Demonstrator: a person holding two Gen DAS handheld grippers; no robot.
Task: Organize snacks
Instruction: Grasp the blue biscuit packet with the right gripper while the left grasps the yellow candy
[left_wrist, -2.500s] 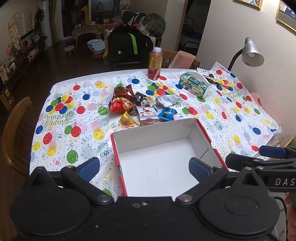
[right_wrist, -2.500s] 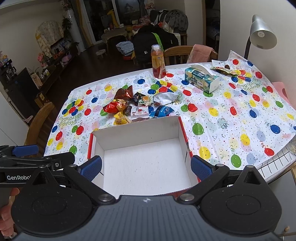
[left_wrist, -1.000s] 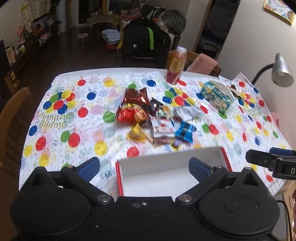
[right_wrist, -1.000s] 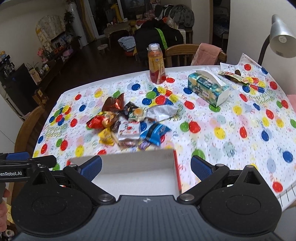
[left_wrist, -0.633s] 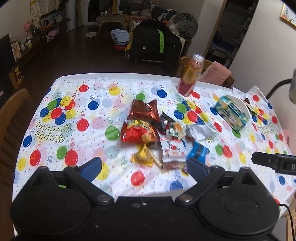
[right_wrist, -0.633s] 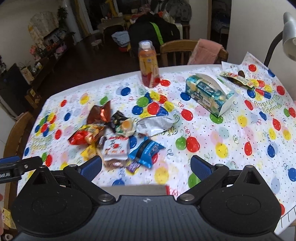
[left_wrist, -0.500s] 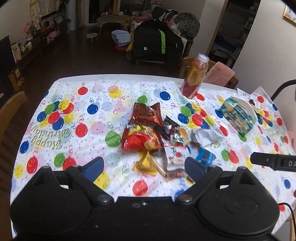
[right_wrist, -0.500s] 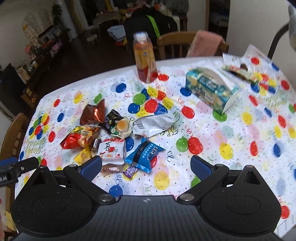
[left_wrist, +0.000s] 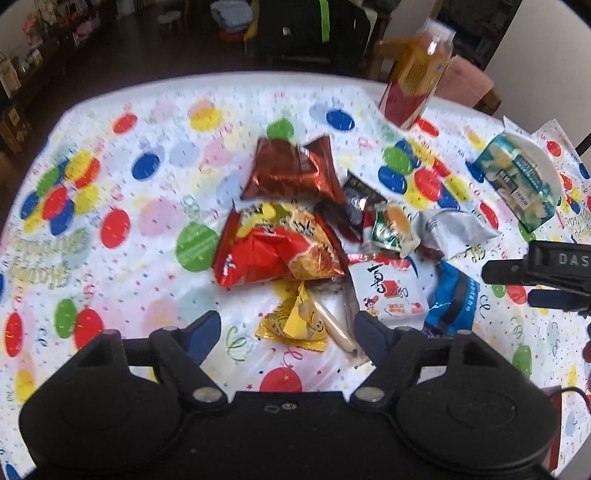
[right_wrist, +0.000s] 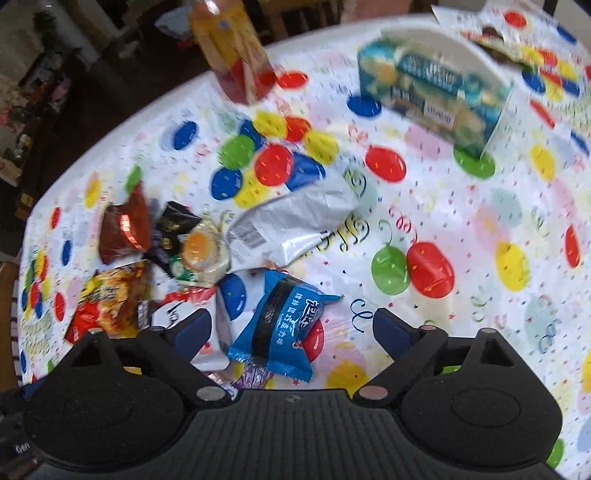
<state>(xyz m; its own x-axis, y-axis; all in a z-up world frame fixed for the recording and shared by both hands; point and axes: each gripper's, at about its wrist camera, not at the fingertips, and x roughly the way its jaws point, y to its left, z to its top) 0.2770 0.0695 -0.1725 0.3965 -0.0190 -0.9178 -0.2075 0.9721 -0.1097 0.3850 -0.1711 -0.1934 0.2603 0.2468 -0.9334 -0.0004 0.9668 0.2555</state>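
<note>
Both wide-open, empty hand-held grippers have advanced past the box over the balloon-print tablecloth

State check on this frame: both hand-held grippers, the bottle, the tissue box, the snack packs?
left hand-held gripper: open, empty, over the yellow packet
right hand-held gripper: open, empty, over the blue packet
juice bottle: upright, part full
tissue box: lying flat, tissue sticking out on top
red chip bag: lying flat, looks sealed
silver packet: lying flat, crumpled
</note>
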